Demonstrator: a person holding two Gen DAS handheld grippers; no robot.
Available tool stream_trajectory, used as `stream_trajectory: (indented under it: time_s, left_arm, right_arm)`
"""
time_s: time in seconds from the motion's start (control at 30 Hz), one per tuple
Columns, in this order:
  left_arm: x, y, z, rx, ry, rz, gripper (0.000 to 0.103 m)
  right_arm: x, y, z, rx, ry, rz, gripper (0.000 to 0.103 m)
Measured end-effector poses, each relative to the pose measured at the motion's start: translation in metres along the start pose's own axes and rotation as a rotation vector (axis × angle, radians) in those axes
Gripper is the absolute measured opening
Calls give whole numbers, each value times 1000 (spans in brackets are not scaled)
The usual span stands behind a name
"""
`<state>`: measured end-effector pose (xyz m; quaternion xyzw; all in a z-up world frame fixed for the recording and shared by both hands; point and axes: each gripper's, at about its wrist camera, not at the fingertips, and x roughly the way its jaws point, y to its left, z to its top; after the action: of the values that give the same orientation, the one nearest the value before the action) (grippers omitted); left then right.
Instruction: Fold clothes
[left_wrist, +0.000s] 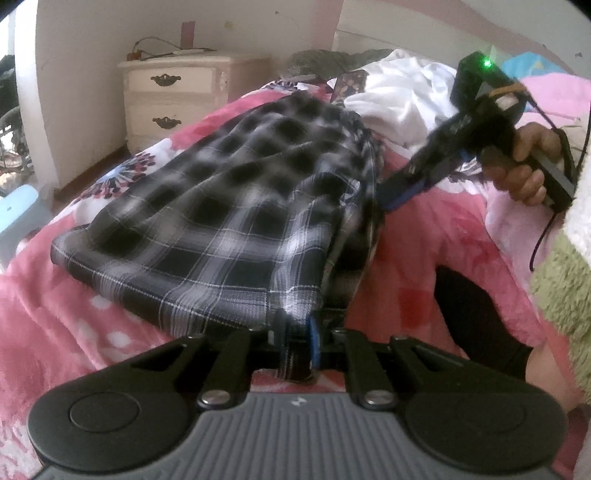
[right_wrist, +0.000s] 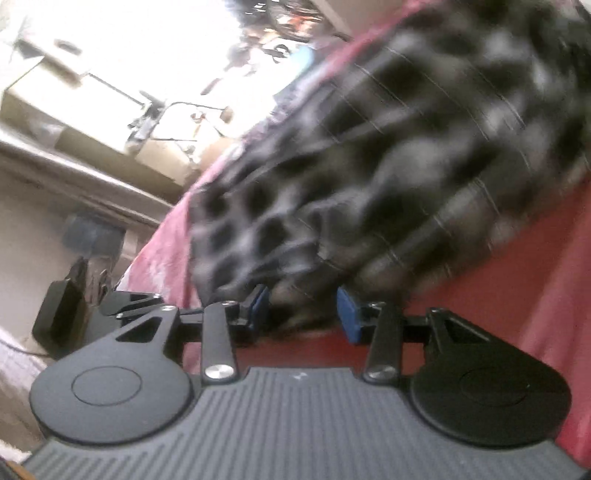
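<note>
We see a black, grey and white checked cloth (left_wrist: 221, 206) lying flat on a bed. It is thin and soft, with small wrinkles and a neat sewn edge along the near side. Under it is a fluffy pink blanket (left_wrist: 74, 332) with white dots and big dark flowers.

Our left claw (left_wrist: 295, 343) is clenched on the near corner of the checked cloth; a bit of cloth sticks out between its blue pads. Our right claw (right_wrist: 303, 310) sits at the cloth's right edge. In the right wrist view its blue pads stand apart with checked cloth bunched just in front of them, so it looks released. That picture is blurry, so we cannot tell if the pads touch the cloth.

A hand (left_wrist: 524, 162) holds the handle of the right claw, and a small green light (left_wrist: 487, 64) glows on top of it. A thin black cord (left_wrist: 546, 229) hangs down from it.

Behind the checked cloth lies a crumpled white cloth (left_wrist: 406, 92), and a dark patterned thing peeks out beside it. A grey cloth (left_wrist: 325, 61) lies farther back. On the right is something fuzzy and green (left_wrist: 561, 288), and a black shape (left_wrist: 476, 306) lies on the blanket near it.

Beside the bed stands a cream nightstand (left_wrist: 173, 96) with two drawers and dark curly handles. Some wires lie on top. The wall (left_wrist: 92, 37) behind is white
</note>
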<state>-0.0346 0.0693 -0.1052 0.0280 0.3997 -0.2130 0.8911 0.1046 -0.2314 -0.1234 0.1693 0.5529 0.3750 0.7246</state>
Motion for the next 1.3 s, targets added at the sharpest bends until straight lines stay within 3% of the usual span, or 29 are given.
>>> stream_trajectory:
  time_s: [0.07, 0.17, 0.27, 0.4, 0.53, 0.7, 0.8, 1.03, 1.3]
  left_arm:
    - [0, -2, 2, 7, -1, 5, 20]
    - [-5, -2, 6, 16, -15, 12, 22]
    - [-12, -1, 11, 7, -42, 17, 28]
    - [-12, 0, 23, 10, -79, 18, 34]
    - [5, -8, 40, 68, -77, 14, 44]
    - [40, -28, 57, 182, -52, 13, 44]
    - [58, -36, 62, 207, -39, -1, 41]
    - [74, -37, 59, 198, -20, 27, 5]
    - [52, -29, 61, 94, -149, -18, 4]
  right_arm:
    - [10, -2, -3, 9, 12, -19, 36]
    - [25, -2, -7, 5, 24, -44, 23]
    - [28, -4, -9, 24, -21, -54, 13]
    - [23, -7, -10, 50, -73, -41, 11]
    - [22, -10, -11, 69, -67, -26, 11]
    - [29, -8, -10, 69, -76, -54, 11]
    - [31, -11, -9, 75, -89, -61, 11]
    - [35, -22, -13, 107, -108, -50, 11]
    - [35, -25, -12, 148, -137, -23, 9]
